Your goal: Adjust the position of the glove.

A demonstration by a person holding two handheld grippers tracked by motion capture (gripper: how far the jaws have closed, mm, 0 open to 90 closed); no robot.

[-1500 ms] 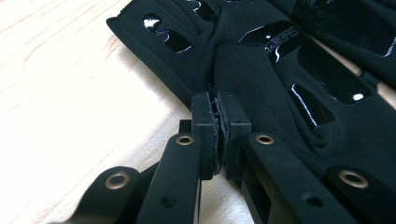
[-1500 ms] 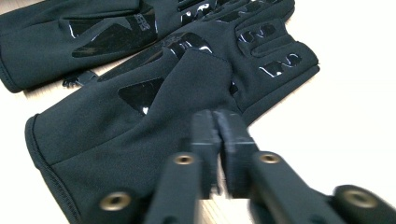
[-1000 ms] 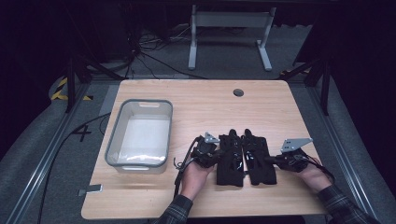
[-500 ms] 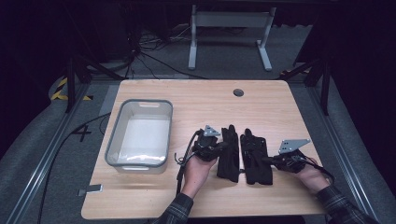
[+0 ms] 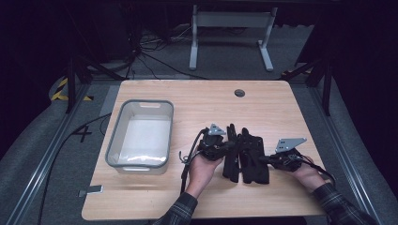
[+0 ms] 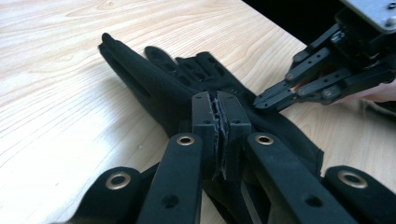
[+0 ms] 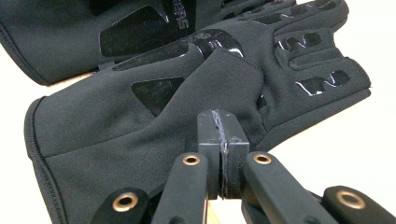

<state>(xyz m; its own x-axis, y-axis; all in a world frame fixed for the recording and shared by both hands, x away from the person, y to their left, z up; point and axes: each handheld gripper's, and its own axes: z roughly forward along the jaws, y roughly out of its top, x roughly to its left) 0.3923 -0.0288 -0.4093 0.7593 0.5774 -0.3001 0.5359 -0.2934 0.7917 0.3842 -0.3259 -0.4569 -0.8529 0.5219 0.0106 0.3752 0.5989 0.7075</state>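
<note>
On the table [image 5: 197,101], near its front edge, I clench the left gripper [image 5: 224,146] on one glove [image 5: 232,157] and the right gripper [image 5: 263,159] on the other glove [image 5: 253,157]; a bin [image 5: 115,136] sits left.

Wooden table [image 5: 281,108], dark floor around. Clear bin [image 5: 141,135] sits left of centre. Two black gloves [image 5: 246,154] lie side by side near the front edge, fingers pointing away from the person. Left gripper [image 5: 224,146] at the left glove's edge, right gripper [image 5: 264,159] at the right glove's edge. Both held from below, sleeves plaid. Small hole [image 5: 240,93] near the far edge.
</note>
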